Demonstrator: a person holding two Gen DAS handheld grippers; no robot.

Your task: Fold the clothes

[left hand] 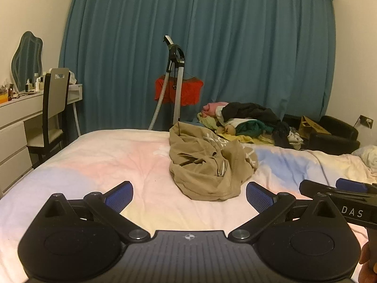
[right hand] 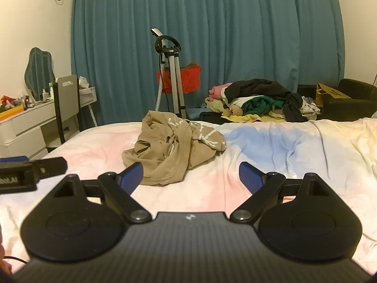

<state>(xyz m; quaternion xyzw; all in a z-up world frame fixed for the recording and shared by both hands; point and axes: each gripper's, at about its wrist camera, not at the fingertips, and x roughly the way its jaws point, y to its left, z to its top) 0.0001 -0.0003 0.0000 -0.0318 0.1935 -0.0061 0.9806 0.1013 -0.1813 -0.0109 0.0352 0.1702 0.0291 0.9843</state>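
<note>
A crumpled tan garment (left hand: 207,162) with white print lies in a heap on the pastel bedspread (left hand: 106,165); it also shows in the right wrist view (right hand: 172,146). My left gripper (left hand: 188,195) is open and empty, hovering just short of the heap's near edge. My right gripper (right hand: 190,176) is open and empty, with the heap ahead and a little to the left; its left finger (right hand: 132,174) is near the cloth's edge. Each gripper shows at the other view's edge, the right one (left hand: 339,193) and the left one (right hand: 30,167).
A pile of mixed clothes (left hand: 249,120) lies beyond the bed's far edge. A garment steamer stand (left hand: 175,80) with a red top stands before blue curtains. A white desk and chair (left hand: 53,108) are at the left. A black armchair (left hand: 334,132) is at the right.
</note>
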